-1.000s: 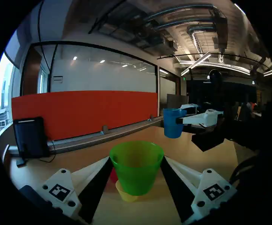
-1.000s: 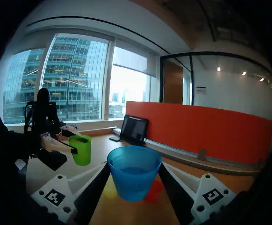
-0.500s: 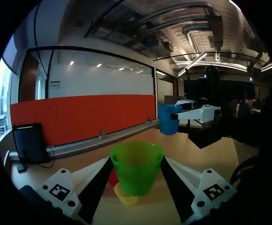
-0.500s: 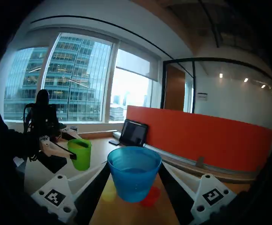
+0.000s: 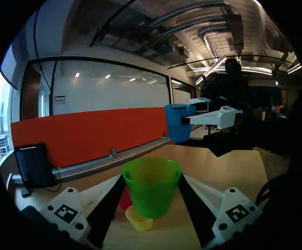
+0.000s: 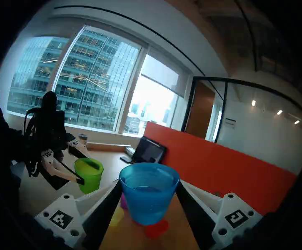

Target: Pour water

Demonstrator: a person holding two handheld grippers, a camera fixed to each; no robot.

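- The blue cup (image 6: 149, 200), with water showing inside, was upright and clenched between the fingers of the right gripper (image 6: 149, 188), raised above the table (image 5: 230, 166).
- The green cup (image 5: 152, 189) was upright too, grasped by the left gripper (image 5: 151, 183). The two cups were well apart.
- A yellow cup (image 5: 139, 217) and a red cup (image 5: 125, 200) stood on the table beneath the green one.
- An orange partition (image 5: 88, 131) and a dark tablet (image 5: 34, 164) lined the far edge. Bare tabletop lay below the blue cup.
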